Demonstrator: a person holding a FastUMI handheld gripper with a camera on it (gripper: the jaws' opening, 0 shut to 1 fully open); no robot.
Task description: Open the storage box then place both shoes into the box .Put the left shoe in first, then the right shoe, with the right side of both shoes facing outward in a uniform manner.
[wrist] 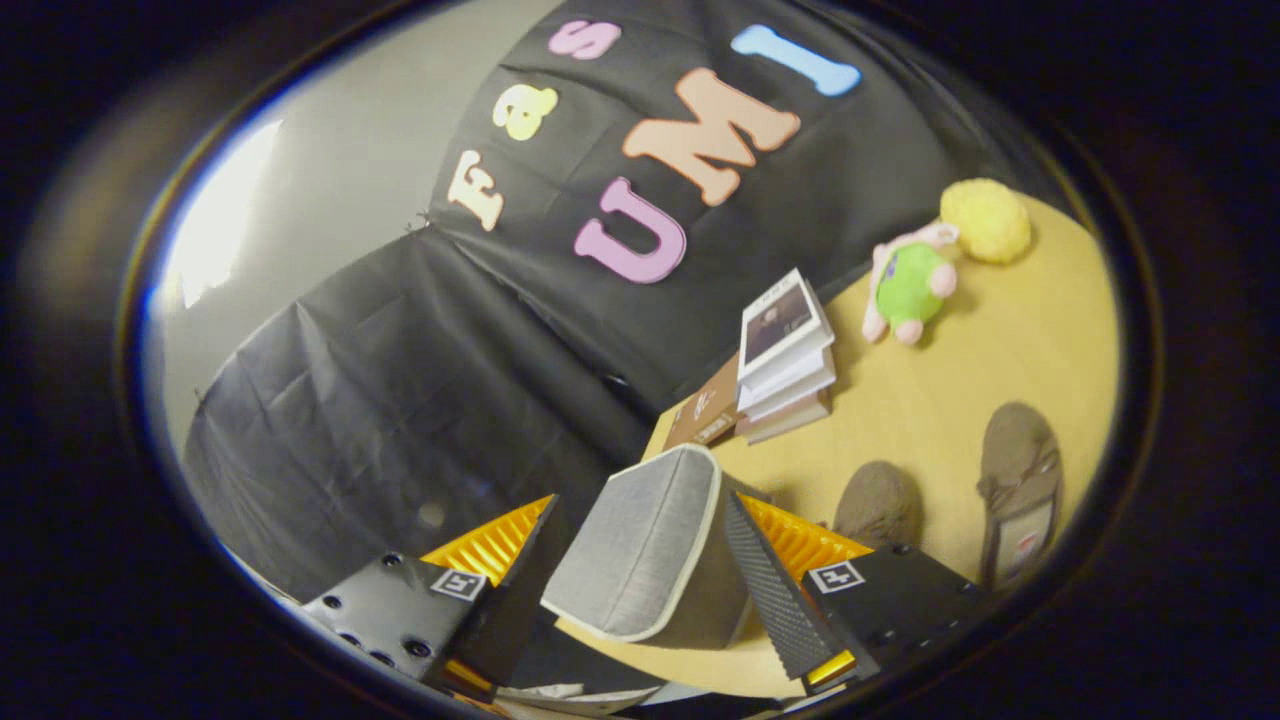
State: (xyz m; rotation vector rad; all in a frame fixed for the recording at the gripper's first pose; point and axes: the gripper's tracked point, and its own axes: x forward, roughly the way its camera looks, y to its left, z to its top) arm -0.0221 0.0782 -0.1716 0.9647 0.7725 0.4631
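The grey fabric lid [640,585] of the storage box, edged in pale trim, stands between my fingers, lifted and tilted over the near end of the table. My gripper [640,510] is shut on it, one finger on each side. The box's body is hidden below the lid. Two brown slip-on shoes lie on the wooden table [1000,340] beyond my right finger: the nearer shoe [878,505] shows just its toe behind that finger, and the other shoe [1020,490] lies beside it with its opening and insole facing me.
A stack of books [785,355] with a brown box [705,410] against it sits at the table's far edge by the black cloth wall. Farther along the table are a green and pink plush toy [910,285] and a yellow fluffy ball [985,220].
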